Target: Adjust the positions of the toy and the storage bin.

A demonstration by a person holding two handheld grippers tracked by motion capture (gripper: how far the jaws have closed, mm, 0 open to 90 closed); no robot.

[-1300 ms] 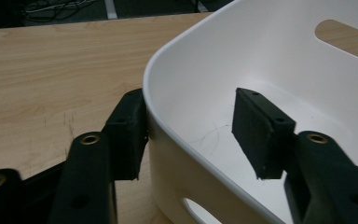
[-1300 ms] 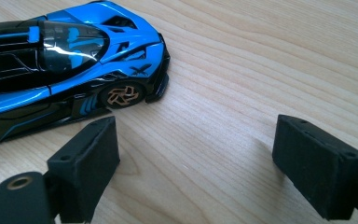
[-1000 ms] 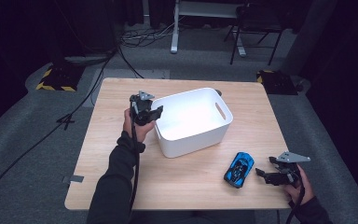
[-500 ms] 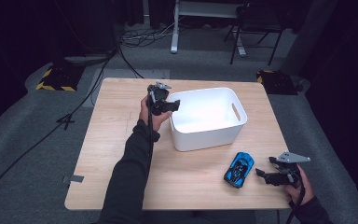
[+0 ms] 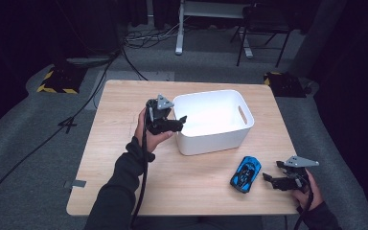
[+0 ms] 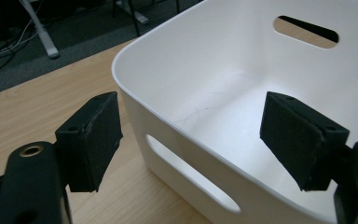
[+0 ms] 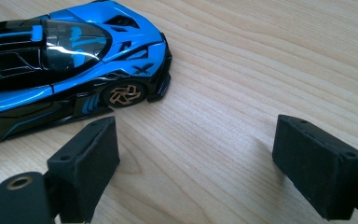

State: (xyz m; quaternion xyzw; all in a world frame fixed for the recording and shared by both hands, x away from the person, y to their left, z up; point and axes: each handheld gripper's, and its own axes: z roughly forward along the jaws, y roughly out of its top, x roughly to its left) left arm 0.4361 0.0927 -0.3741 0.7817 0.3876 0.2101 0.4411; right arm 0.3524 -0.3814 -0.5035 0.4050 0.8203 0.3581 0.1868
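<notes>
— At the near left corner of the white bin (image 5: 213, 122), what was the left gripper (image 5: 175, 123) doing?

— It hovered over that corner, held in the person's left hand (image 5: 148, 136). Its jaws had just been opening and stood wide apart. In the left gripper view the bin's rim ran between the two black pads (image 6: 93, 140), one pad outside the wall and the other over the inside, neither pressing on it.

— And the right gripper (image 5: 274, 179)?

— It lay low at the table's near right corner in the right hand (image 5: 305, 191), jaws spread, with bare wood between them. It pointed at the blue toy car (image 5: 245, 173) just beside it without touching it.

— What was in the bin?

— I could see nothing in it; the floor and the inner walls showed plain white. It stood on the wooden table (image 5: 124, 158) a little back of the middle, with an oval handle slot in each end wall.

— How many of each thing were there?

— There were one bin, one car and two grippers. The car sat on the table in front of the bin's right end, well apart from the left gripper.

— Was there any writing to read?

— None that I could make out. The car was blue and black with bronze wheels (image 7: 122, 94). A small dark mark sat behind its front wheel, too small to read.
</notes>
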